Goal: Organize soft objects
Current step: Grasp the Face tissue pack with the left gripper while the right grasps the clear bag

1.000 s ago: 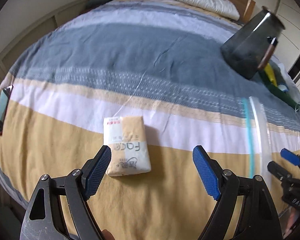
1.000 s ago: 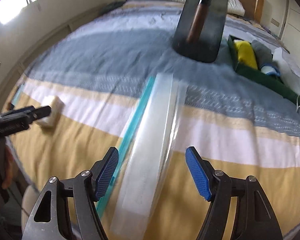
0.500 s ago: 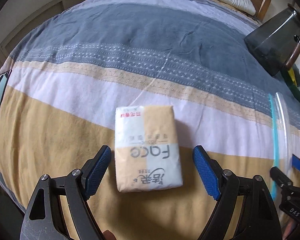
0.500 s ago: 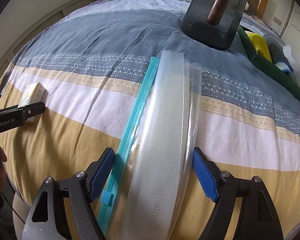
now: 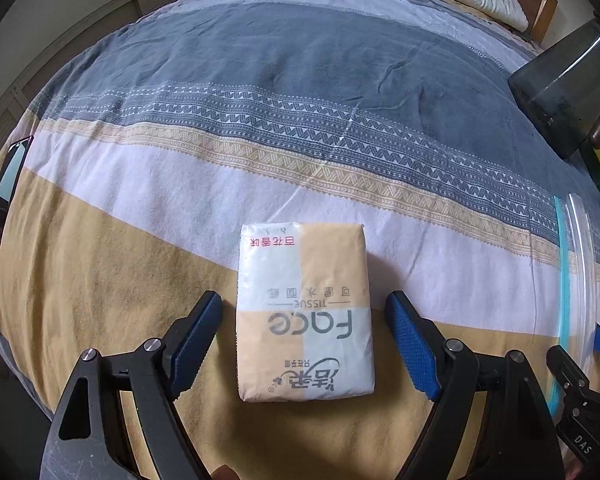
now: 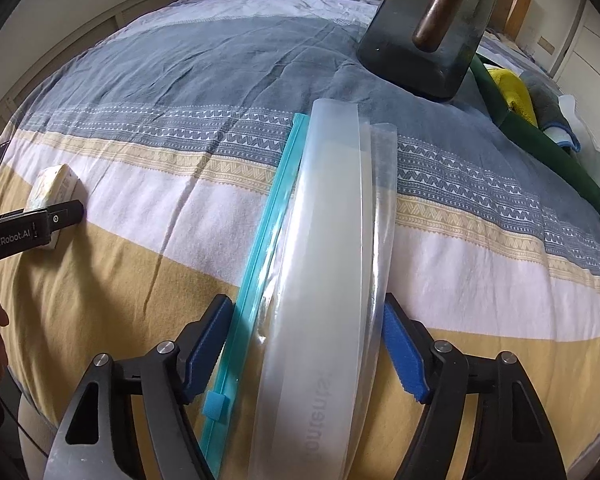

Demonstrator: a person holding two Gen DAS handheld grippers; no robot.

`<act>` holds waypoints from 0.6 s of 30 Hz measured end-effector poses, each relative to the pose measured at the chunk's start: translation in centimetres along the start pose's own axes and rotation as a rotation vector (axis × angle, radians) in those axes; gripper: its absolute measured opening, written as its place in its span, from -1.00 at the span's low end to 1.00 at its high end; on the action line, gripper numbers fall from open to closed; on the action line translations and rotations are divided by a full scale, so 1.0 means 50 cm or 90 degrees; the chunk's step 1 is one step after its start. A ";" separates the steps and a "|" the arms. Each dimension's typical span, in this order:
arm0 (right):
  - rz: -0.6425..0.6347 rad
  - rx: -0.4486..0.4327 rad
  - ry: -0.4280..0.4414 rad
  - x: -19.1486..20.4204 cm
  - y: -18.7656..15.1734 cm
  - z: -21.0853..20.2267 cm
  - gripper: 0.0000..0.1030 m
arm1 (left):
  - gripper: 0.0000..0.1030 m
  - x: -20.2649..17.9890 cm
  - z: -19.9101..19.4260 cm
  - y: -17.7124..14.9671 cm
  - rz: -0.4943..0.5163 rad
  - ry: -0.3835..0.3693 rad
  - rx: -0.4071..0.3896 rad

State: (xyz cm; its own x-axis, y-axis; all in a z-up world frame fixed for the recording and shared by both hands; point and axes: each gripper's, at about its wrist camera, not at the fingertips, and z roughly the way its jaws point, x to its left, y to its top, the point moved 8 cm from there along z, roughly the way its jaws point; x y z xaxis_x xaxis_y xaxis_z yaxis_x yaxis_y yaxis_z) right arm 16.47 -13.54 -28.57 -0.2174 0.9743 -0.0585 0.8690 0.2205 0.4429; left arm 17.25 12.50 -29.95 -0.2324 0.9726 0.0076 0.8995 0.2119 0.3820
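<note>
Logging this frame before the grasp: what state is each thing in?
left tool: open, fingers either side of the tissue pack, not touching
tissue pack: sealed, lying flat on the bedspread
right tool: open, astride the zip bag
zip bag: empty, lying flat; open or zipped unclear
green bin: holding cloths
glass pitcher: upright

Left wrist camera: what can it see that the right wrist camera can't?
Only the left wrist view shows the printing on the tissue pack, lying between the open left hand-held gripper. Only the right wrist view shows the green tray of cloths and the zip bag's slider. Both show the zip bag, dark pitcher and striped bedspread.
</note>
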 end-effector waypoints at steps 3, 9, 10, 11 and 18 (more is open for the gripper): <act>-0.003 -0.001 -0.003 0.000 -0.001 0.000 0.42 | 0.53 -0.009 0.000 0.002 -0.005 0.003 -0.003; -0.004 -0.005 -0.008 -0.001 -0.003 -0.002 0.10 | 0.45 -0.007 -0.001 -0.001 -0.007 0.005 -0.010; -0.004 -0.006 -0.008 -0.001 -0.003 -0.002 0.05 | 0.41 -0.007 -0.001 -0.001 -0.008 0.005 -0.011; -0.005 -0.007 -0.007 0.000 -0.003 -0.003 -0.04 | 0.36 -0.007 -0.002 -0.001 -0.008 0.005 -0.013; -0.011 -0.008 0.001 0.003 -0.004 -0.005 -0.46 | 0.10 -0.009 -0.008 0.000 -0.007 0.005 -0.024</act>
State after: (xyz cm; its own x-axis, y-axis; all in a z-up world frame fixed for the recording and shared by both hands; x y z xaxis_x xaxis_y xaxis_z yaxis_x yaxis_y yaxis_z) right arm 16.13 -13.45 -28.44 -0.2338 0.9701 -0.0649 0.8597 0.2375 0.4523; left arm 17.19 12.04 -29.58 -0.2444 0.9696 0.0099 0.8827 0.2182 0.4163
